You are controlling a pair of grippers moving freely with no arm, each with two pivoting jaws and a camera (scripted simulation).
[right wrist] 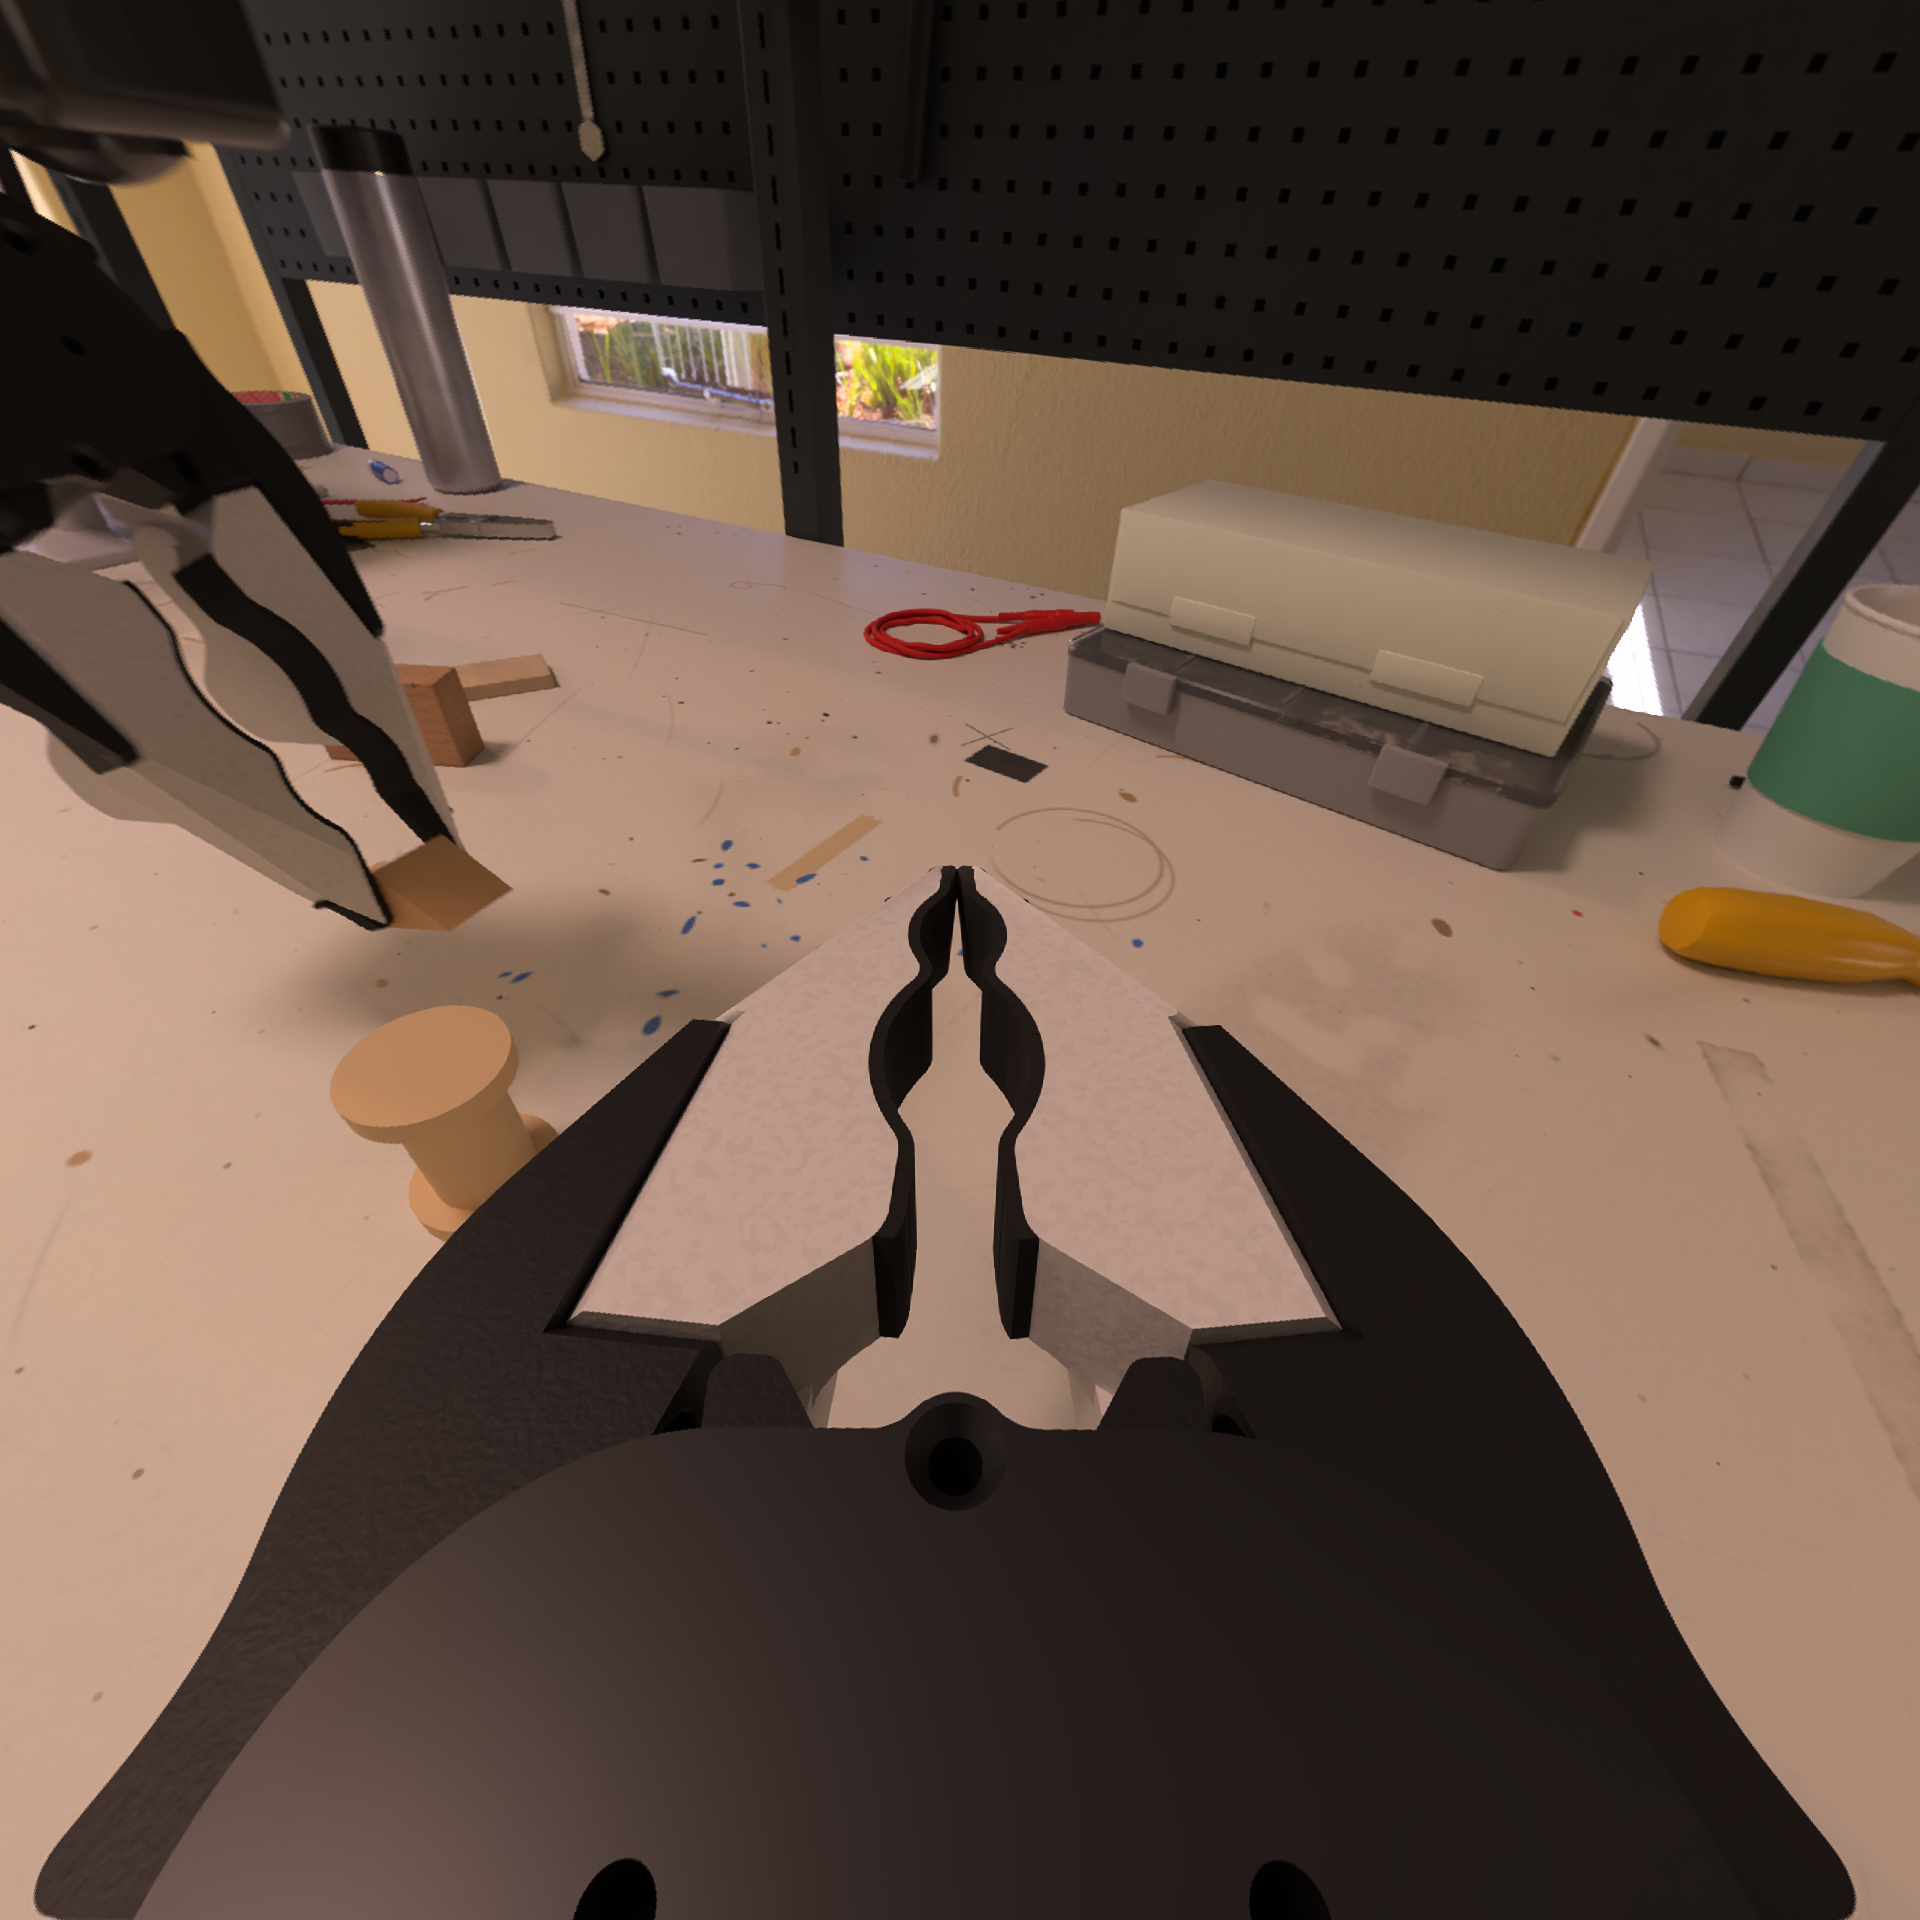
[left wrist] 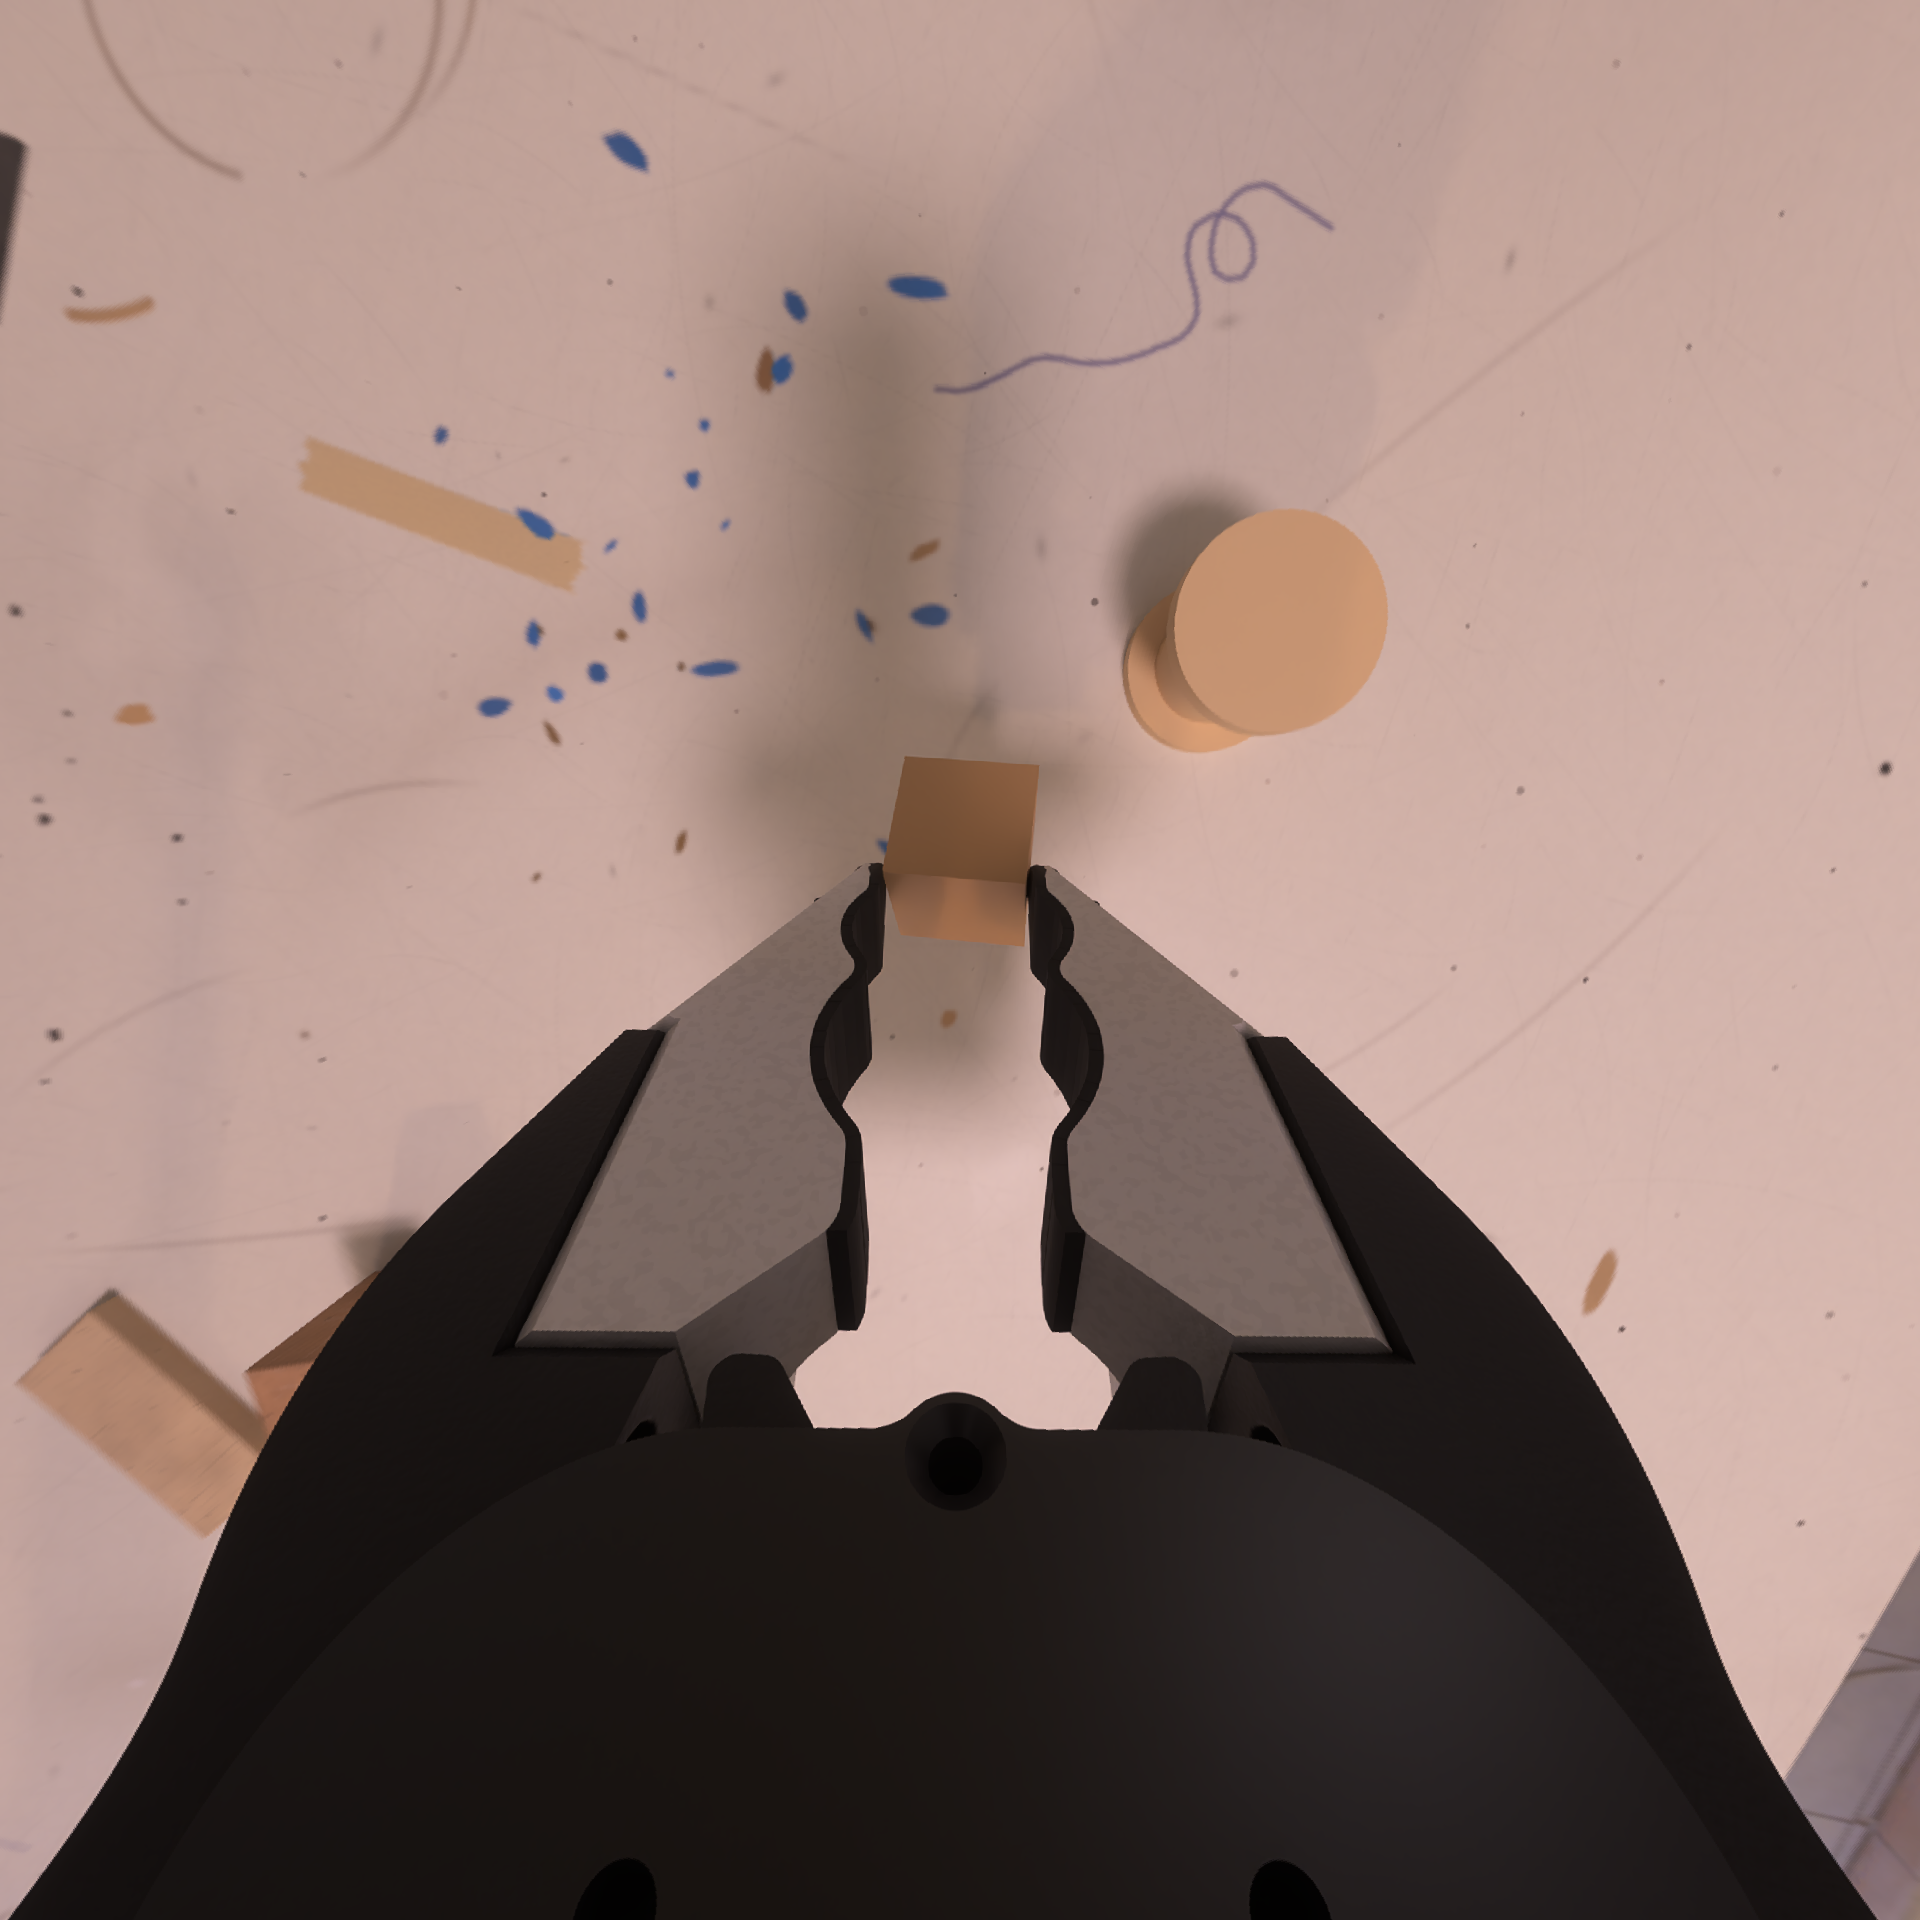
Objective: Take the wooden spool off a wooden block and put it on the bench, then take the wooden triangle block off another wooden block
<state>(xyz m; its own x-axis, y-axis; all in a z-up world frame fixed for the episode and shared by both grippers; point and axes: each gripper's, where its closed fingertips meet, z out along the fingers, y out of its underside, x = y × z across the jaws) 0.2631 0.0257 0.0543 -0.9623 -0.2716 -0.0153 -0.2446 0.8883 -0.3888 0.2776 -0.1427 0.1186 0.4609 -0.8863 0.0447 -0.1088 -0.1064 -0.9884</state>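
Note:
My left gripper (left wrist: 956,883) is shut on the wooden triangle block (left wrist: 966,831) at its fingertips and holds it above the bench. The right wrist view shows that gripper (right wrist: 403,875) at left with the triangle block (right wrist: 452,888) just over the benchtop. The wooden spool (left wrist: 1278,623) stands upright on the bench to the right of the block; it also shows in the right wrist view (right wrist: 426,1081). My right gripper (right wrist: 956,878) is shut and empty, low over the bench beside the spool. Two wooden blocks (right wrist: 447,712) lie behind the left gripper and show at lower left (left wrist: 135,1392).
A cream box (right wrist: 1351,613) sits on a grey case (right wrist: 1299,758) at back right. A red cable (right wrist: 935,631), a green and white cup (right wrist: 1839,748), a yellow handle (right wrist: 1777,935) and a metal cylinder (right wrist: 416,332) stand around. The bench edge (left wrist: 1860,1704) is at lower right.

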